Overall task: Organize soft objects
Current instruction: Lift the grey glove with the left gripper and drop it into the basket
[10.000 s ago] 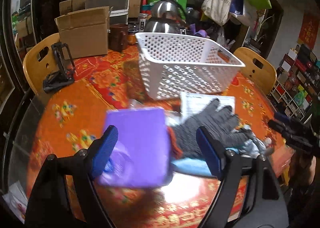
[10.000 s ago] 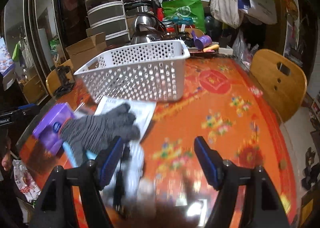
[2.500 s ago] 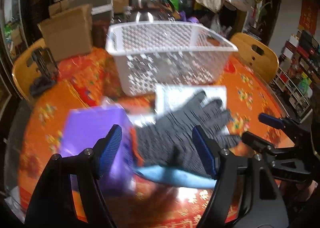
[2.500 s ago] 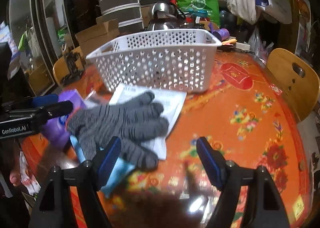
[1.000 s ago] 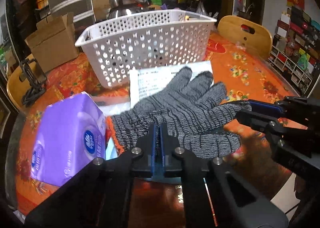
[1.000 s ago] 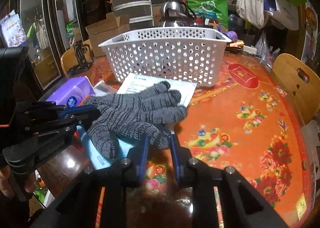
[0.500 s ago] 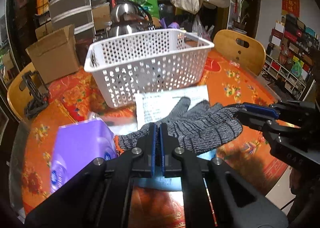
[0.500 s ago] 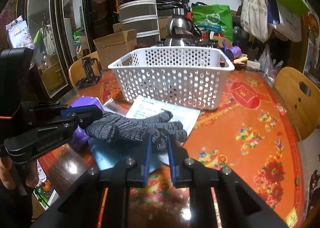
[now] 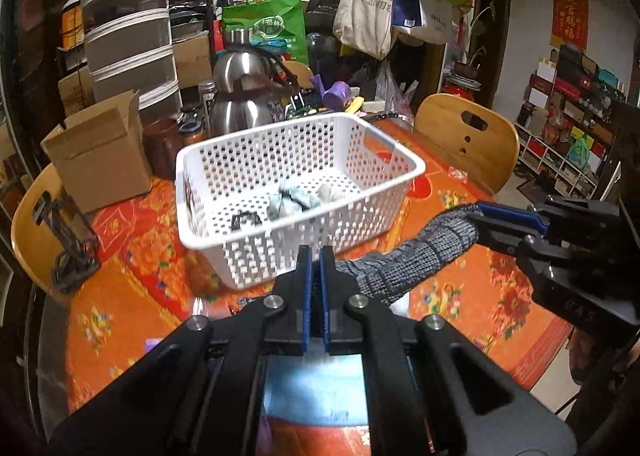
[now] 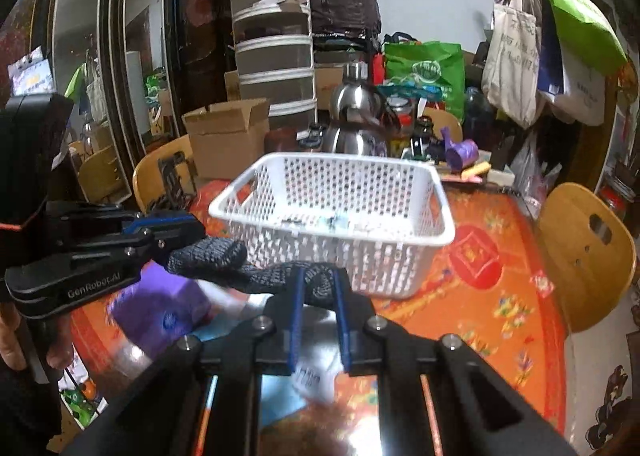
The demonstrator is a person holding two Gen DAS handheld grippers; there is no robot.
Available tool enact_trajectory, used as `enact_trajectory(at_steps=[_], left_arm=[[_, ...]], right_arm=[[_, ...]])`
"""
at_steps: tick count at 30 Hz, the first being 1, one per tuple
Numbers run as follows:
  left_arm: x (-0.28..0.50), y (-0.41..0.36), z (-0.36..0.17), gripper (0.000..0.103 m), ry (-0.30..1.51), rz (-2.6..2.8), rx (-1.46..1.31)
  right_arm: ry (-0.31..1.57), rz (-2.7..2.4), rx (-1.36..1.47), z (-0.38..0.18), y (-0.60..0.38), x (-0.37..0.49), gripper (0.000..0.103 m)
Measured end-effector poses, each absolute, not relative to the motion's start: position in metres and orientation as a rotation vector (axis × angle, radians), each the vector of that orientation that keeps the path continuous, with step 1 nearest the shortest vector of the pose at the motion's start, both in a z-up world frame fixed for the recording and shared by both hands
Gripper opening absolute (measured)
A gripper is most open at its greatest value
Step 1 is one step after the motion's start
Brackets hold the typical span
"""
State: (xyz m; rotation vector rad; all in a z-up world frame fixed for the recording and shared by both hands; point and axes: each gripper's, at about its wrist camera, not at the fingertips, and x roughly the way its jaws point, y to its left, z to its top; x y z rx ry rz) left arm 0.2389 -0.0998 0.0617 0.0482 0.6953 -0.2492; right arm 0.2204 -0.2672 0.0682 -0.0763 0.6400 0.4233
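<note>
A: What differs from a second ago?

B: The grey glove [image 9: 416,256] lay flat on the white sheet and blue pack then, in front of the white basket [image 9: 400,152]. Now it hangs clear of the counter [image 9: 460,288], stretched between the two grippers just in front of the basket's near wall.

A: And the fingers?

B: The left gripper [image 9: 314,280] has its blue fingers pinched nearly together on one end of the glove. The right gripper [image 10: 318,288] has narrowed a little over that second and is clamped on a thicker fold at the other end, with a slim gap filled by the knit.

A: How does the glove look?

B: Coarse ribbed knit, dark grey flecked with lighter thread, drawn into a sagging rope-like band. In the right wrist view a rounded lump of it bulges beside the left gripper's tips.

A: And around the basket?

B: The basket is stiff white plastic, rectangular, with walls and floor full of round holes; a few small pale bundles [image 9: 296,198] and a black clip [image 9: 244,221] lie inside. The counter under it has a glossy orange-red floral cover. Left of the basket's front sits a soft purple tissue pack [image 10: 160,312], blurred. Behind the basket stands a shiny steel kettle [image 9: 240,96].
</note>
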Motion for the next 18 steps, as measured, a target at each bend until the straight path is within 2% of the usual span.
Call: enact_trajectory(at_steps=[10,14,18], left_arm=[[0.322,-0.088,0.136,0.004,0.684,-0.238,0.0],[0.373,-0.083,0.145,0.004,0.723,-0.212,-0.026],[0.417,-0.086,0.129,0.004,0.777,-0.182,-0.016]], right_arm=[[0.585,0.379,-0.118,0.148,-0.256,0.295,0.012],[0.609,0.345,-0.151,0.147,-0.249,0.333,0.012],[0.653,0.324,-0.168,0.128,-0.244,0.368,0.012]])
